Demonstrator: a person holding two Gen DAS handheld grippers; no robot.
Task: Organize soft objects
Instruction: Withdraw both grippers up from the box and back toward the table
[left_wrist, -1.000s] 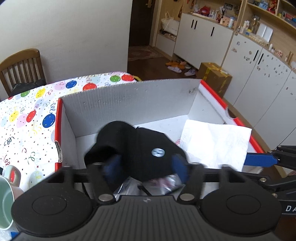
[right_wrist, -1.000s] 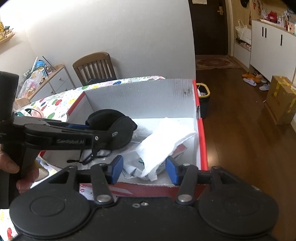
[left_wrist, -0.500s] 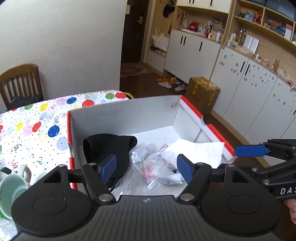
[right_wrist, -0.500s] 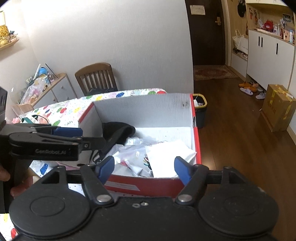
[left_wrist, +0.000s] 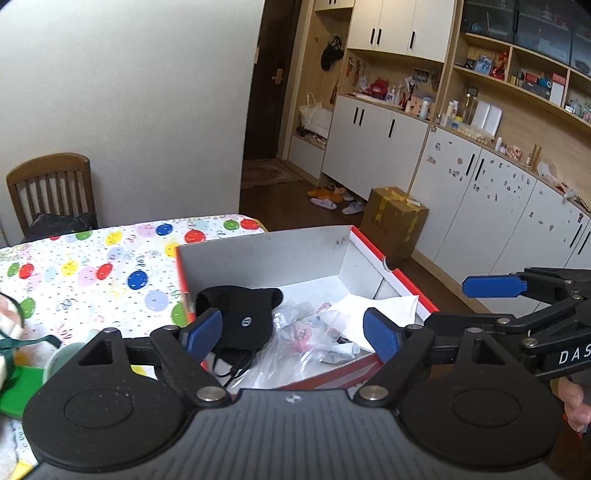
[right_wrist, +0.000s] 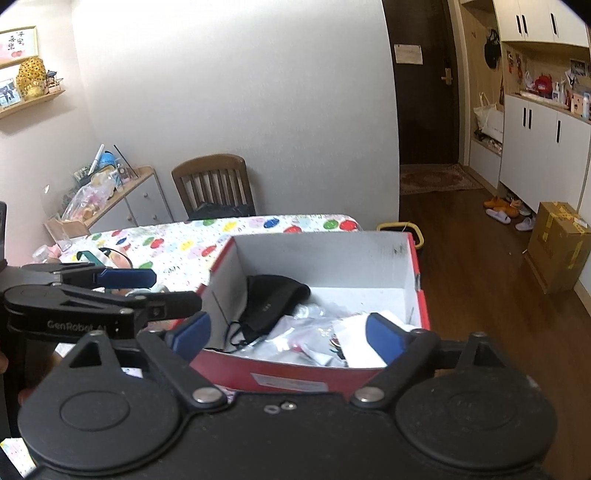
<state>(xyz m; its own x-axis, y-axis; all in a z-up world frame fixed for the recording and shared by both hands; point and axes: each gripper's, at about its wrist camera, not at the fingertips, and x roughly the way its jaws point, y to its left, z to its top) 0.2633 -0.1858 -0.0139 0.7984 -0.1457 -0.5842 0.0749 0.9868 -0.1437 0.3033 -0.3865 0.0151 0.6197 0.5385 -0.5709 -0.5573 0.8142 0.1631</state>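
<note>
Left wrist view: the left claw (left_wrist: 291, 334) sits at the bottom centre of the frame with its 2 blue, flat rubbery pads (left_wrist: 380, 334) spread wide apart and nothing between them. Just beyond them is an open cardboard box (left_wrist: 258, 254), red outside and dull grey-white inside, standing on a table covered with a glossy balloon-print cloth (left_wrist: 92, 266). In the box's left part lies a black cloth mask (left_wrist: 240, 315), soft and rumpled, with a small round badge and thin cords trailing toward the near wall. Beside it, toward the middle, lies a crinkled clear plastic bag (left_wrist: 299, 339), and to the right a folded white paper napkin (left_wrist: 384, 306) rests against the box's right side. At the right edge of the frame the right claw (left_wrist: 495, 302) shows from the side.

Right wrist view: the right claw (right_wrist: 284, 336) is at the bottom centre, its blue pads likewise far apart and empty, over the box's near red wall (right_wrist: 288, 373). At the left edge, the left claw (right_wrist: 147, 291) hovers beside the box, its fingers parted. A slatted wooden chair (right_wrist: 214, 184) stands at the table's far end.
</note>
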